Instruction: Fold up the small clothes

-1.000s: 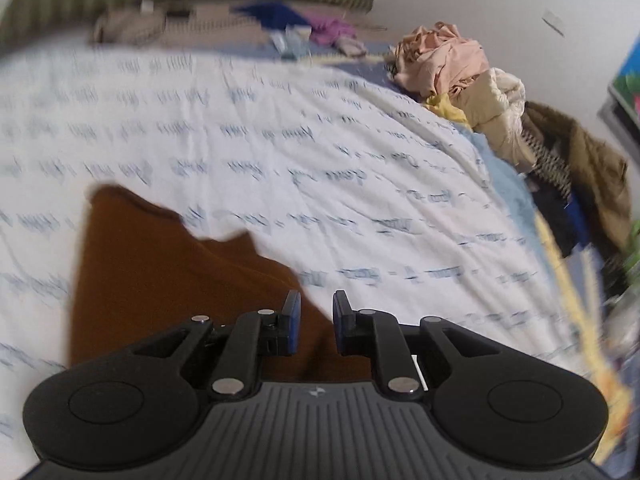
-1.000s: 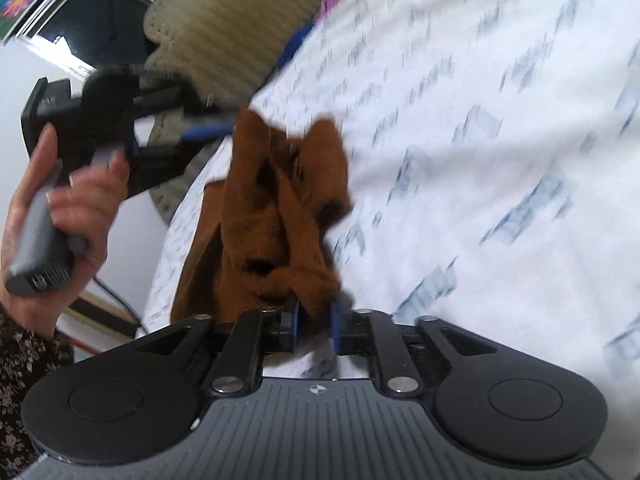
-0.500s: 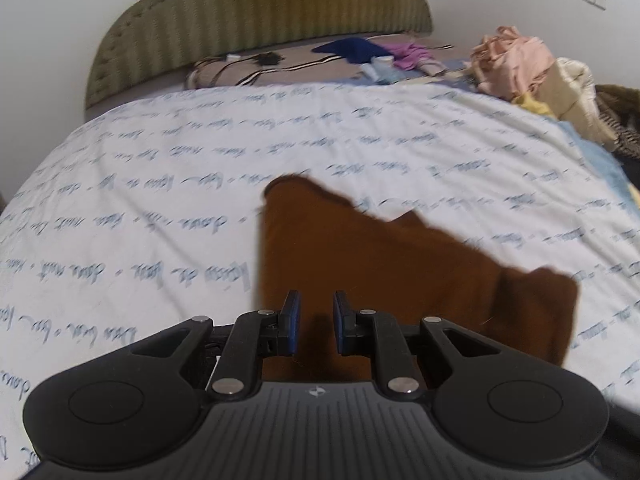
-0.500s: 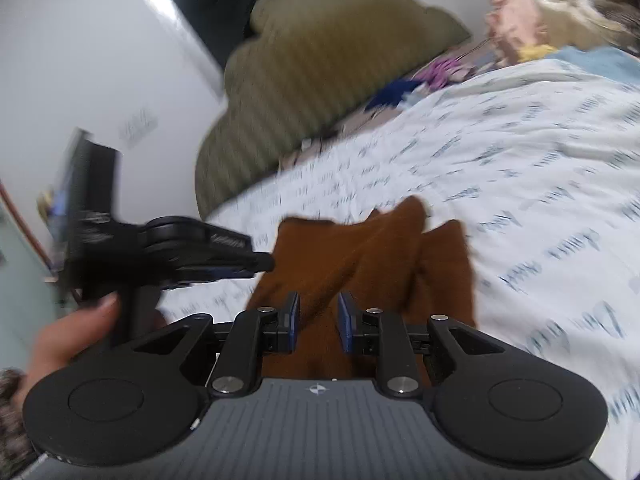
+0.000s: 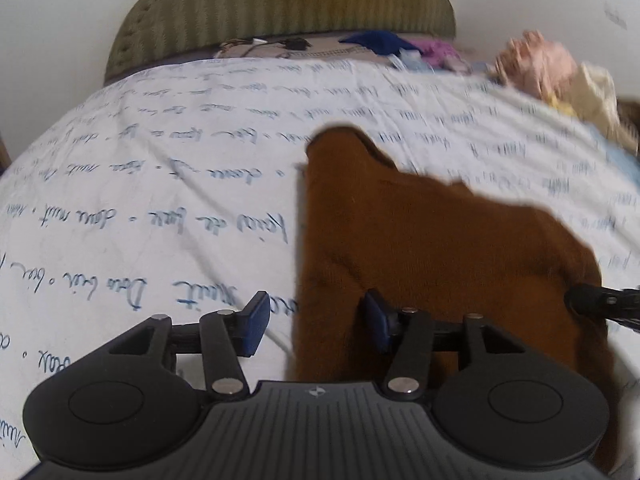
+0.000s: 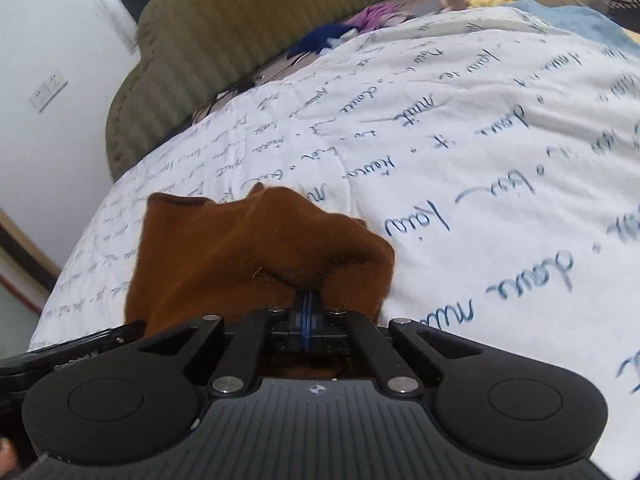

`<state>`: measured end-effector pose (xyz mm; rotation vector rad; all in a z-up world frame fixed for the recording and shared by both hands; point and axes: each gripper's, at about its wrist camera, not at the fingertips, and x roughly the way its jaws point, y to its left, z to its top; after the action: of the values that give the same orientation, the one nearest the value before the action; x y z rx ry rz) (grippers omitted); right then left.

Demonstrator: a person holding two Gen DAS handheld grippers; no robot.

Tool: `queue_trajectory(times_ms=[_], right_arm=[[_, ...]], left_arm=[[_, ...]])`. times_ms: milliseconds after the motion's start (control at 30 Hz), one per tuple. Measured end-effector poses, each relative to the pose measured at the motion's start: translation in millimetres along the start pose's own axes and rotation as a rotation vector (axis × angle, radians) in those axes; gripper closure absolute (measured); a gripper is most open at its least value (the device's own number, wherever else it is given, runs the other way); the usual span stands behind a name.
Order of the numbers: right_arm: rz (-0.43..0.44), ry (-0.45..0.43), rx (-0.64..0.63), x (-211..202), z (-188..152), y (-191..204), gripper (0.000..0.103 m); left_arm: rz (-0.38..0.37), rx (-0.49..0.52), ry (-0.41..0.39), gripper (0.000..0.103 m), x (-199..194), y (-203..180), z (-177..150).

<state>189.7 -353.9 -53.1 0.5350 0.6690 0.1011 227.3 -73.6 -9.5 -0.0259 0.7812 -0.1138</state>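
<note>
Left hand-held gripper [image 5: 316, 326], in the left wrist view, has its jaws opening, and they stand fairly wide over the near left edge of the brown garment [image 5: 440, 248]. The right finger [image 5: 376, 324] lies over the cloth and the left one over the bed sheet [image 5: 180, 184]; neither pad presses on the fabric. The garment lies spread on the bed, mostly flat, with an uneven far edge. At the right border the tip of the right hand-held gripper [image 5: 600, 306] meets the cloth.

In the right wrist view, the right hand-held gripper [image 6: 307, 312] is closed tight on a bunched corner of the same garment, which rises in a soft hump before it. The fabric looks like a thick, fuzzy knit.

Judging from this, the folding is at an early stage: the garment is laid out, and no neat fold is visible yet.
</note>
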Motion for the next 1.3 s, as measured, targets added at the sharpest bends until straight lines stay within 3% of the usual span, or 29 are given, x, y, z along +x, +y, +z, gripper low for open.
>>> queue_trajectory(times_ms=[33,67,233,300,367,433,533,600,667,733,833,967,1100,1167,1300], right_arm=[[0.010,-0.031,-0.007,-9,3,4,0.082],[0.005,-0.063,-0.033,-15,7,10,0.078],[0.045,-0.056,-0.188,4,15,50,0.077],[0.033,-0.005,-0.231,30,17,62,0.077],[-0.021,0.070,-0.231,60,20,60,0.087],[-0.056,0.089,-0.227,78,18,51,0.103],[-0.002,0.130,-0.141,73,31,42,0.103],[0.060,0.100,-0.100,43,32,35,0.085],[0.103,0.064,-0.064,8,30,20,0.040],[0.123,0.034,-0.091,-27,20,8,0.030],[0.145,0.070,-0.032,-64,-1,-18,0.029],[0.211,0.156,0.121,-66,-34,-47,0.027],[0.313,0.203,0.207,-48,-56,-46,0.028],[0.278,0.194,0.196,-40,-62,-36,0.028],[0.288,0.174,0.214,-31,-61,-22,0.027]], left_arm=[[-0.010,-0.024,-0.005,0.051,-2,6,4],[-0.010,-0.034,-0.007,0.051,-3,10,8],[0.032,0.010,-0.013,0.051,3,10,10],[0.057,0.026,-0.019,0.050,9,7,3],[0.067,0.025,-0.022,0.049,14,6,-1],[0.071,0.030,-0.018,0.047,19,8,-1],[0.011,-0.018,-0.001,0.046,13,23,6],[-0.023,-0.049,-0.011,0.047,2,38,7],[-0.030,-0.042,-0.021,0.047,-12,52,1],[-0.057,-0.011,-0.009,0.046,-23,62,-11],[-0.094,0.022,0.017,0.037,-38,69,-33],[-0.149,-0.003,0.051,0.034,-42,70,-49],[-0.196,-0.089,0.104,0.031,-32,77,-48],[-0.224,-0.124,0.125,0.027,-28,81,-44],[-0.256,-0.135,0.172,0.026,-22,80,-36]])
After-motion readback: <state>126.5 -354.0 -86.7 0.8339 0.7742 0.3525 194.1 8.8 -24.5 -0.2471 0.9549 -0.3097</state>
